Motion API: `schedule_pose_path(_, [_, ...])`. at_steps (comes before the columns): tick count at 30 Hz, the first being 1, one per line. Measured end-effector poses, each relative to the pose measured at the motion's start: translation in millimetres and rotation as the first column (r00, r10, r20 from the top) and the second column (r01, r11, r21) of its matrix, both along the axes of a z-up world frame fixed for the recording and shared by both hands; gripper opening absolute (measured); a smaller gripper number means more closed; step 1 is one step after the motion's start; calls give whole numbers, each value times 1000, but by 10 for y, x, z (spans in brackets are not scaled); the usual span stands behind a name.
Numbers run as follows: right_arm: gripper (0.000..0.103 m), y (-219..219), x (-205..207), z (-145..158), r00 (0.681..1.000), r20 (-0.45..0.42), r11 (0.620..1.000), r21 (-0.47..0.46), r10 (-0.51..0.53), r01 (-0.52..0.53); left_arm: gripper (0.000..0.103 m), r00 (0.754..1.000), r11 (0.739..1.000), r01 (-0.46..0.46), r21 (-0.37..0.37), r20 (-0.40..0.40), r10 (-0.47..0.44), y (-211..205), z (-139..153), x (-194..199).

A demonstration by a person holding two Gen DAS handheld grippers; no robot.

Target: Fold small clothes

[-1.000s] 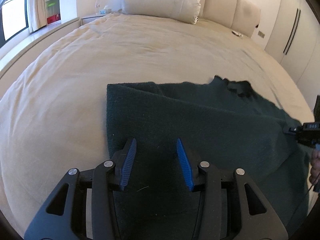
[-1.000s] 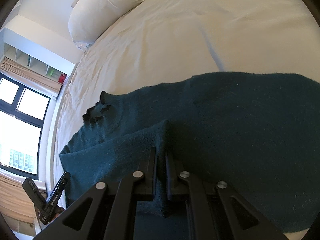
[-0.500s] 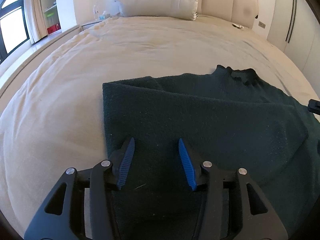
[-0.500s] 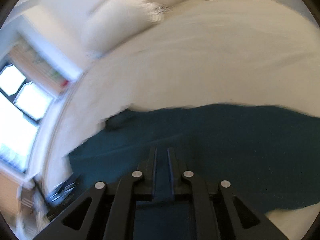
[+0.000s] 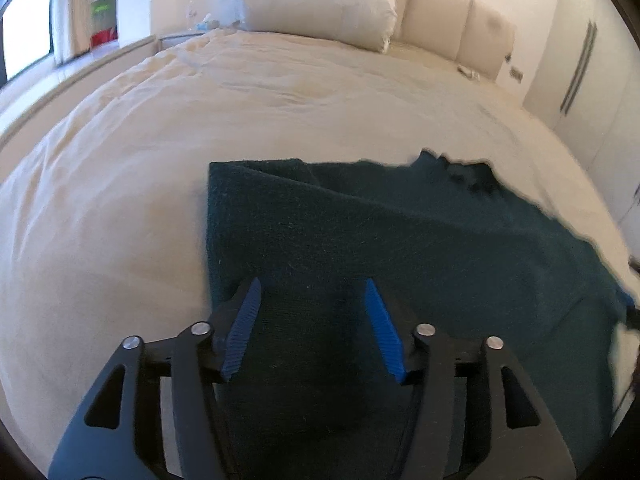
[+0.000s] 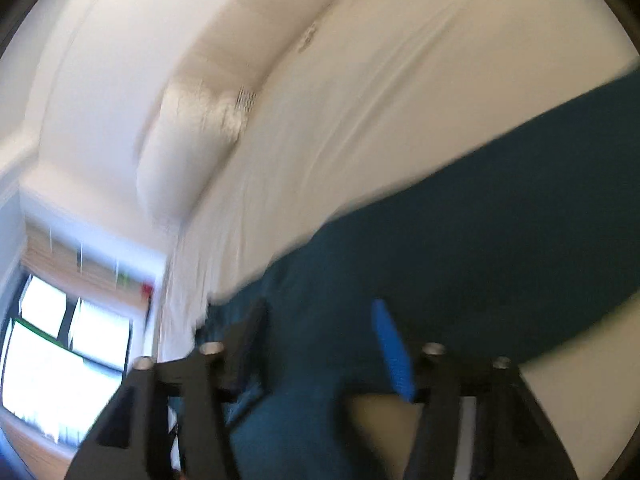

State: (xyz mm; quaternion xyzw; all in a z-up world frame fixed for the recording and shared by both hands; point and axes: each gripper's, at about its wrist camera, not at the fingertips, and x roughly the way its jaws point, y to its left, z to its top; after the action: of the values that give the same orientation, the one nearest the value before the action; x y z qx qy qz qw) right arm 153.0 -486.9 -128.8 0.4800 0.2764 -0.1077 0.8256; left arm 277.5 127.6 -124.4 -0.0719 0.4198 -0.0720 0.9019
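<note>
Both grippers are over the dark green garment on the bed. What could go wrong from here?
1. The right gripper is opening with nothing pinched; its view is blurred, so a hasty regrasp could miss an edge.
2. The dark green knitted garment lies folded over with a slanted upper layer; the next fold may come out crooked.
3. The opening left gripper hovers over it and could drag the fold across the cream bedsheet.

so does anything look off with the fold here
Slightly. The dark green garment lies folded on the bed, but its top layer runs diagonally, so the far edges don't line up. Nothing looks spilled or damaged.
</note>
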Motion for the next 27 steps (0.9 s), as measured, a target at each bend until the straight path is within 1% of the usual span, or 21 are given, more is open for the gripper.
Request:
schedule_pose_path(1, [71, -176, -240, 6, 998, -1, 998, 9, -62, 62, 56, 1000, 999, -21, -36, 2, 21, 40, 49, -43])
schedule_pose_path(2, [72, -371, -483, -18, 992, -5, 991, 35, -126, 126, 60, 999, 998, -32, -62, 4, 33, 70, 82, -78])
schedule_pose_path(3, [72, -572, -723, -87, 982, -19, 979, 78, -186, 187, 63, 999, 995, -44, -92, 9, 45, 95, 117, -127])
schedule_pose_path(4, [72, -730, -910, -174, 971, -43, 964, 120, -234, 238, 65, 999, 993, -50, -110, 12, 52, 106, 141, -170])
schedule_pose_path(6, [72, -941, -1155, -335, 948, -87, 933, 169, -306, 317, 67, 999, 990, -51, -135, 4, 53, 91, 165, -247])
schedule_pose_path(7, [69, -1021, -1235, -397, 940, -90, 920, 194, -330, 342, 67, 999, 988, -50, -149, -9, 49, 71, 161, -282])
schedule_pose_path(8, [69, -1094, -1292, -450, 934, -69, 907, 227, -349, 356, 67, 999, 986, -50, -161, -18, 47, 52, 161, -312])
schedule_pose_path(9, [69, -1148, -1306, -478, 930, -54, 897, 248, -365, 366, 67, 999, 983, -48, -175, -27, 44, 37, 164, -341])
schedule_pose_path(11, [69, -1224, -1258, -504, 917, -49, 881, 262, -396, 394, 67, 999, 980, -44, -192, -35, 38, -5, 183, -396])
schedule_pose_path(13, [74, -1300, -1167, -522, 908, -24, 869, 280, -419, 408, 67, 998, 976, -41, -213, -46, 32, -56, 200, -453])
schedule_pose_path(15, [74, -1396, -1042, -541, 902, -26, 862, 282, -432, 421, 67, 998, 969, -36, -245, -58, 22, -63, 213, -486])
schedule_pose_path(17, [73, -1464, -976, -542, 894, -21, 852, 293, -447, 433, 67, 998, 967, -24, -254, -58, 10, -107, 249, -513])
schedule_pose_path(18, [70, -1470, -959, -533, 889, -21, 847, 293, -458, 444, 67, 998, 967, -19, -253, -55, 5, -126, 266, -521])
schedule_pose_path(19, [62, -1490, -938, -537, 886, -31, 845, 287, -463, 452, 67, 999, 966, -14, -257, -53, 0, -146, 272, -538])
schedule_pose_path(20, [58, -1515, -909, -547, 883, -44, 844, 278, -467, 459, 67, 998, 964, -9, -266, -55, -6, -152, 275, -536])
schedule_pose_path(21, [47, -1545, -864, -561, 884, -54, 846, 269, -464, 460, 67, 998, 960, -6, -278, -59, -11, -150, 271, -534])
schedule_pose_path(22, [32, -1541, -833, -553, 887, -67, 852, 255, -456, 457, 67, 998, 956, -4, -294, -65, -15, -149, 263, -532])
schedule_pose_path(23, [24, -1559, -767, -536, 892, -86, 859, 242, -444, 451, 67, 997, 951, -4, -309, -72, -19, -142, 256, -531])
schedule_pose_path(24, [11, -1541, -753, -494, 896, -99, 866, 228, -434, 445, 67, 997, 948, -5, -317, -76, -21, -137, 252, -518])
schedule_pose_path(25, [11, -1507, -686, -430, 899, -104, 876, 203, -425, 438, 67, 997, 946, -3, -325, -76, -23, -119, 256, -509])
schedule_pose_path(27, [11, -1340, -507, -187, 918, -92, 914, 98, -386, 394, 67, 997, 941, 5, -340, -67, -29, -75, 287, -510])
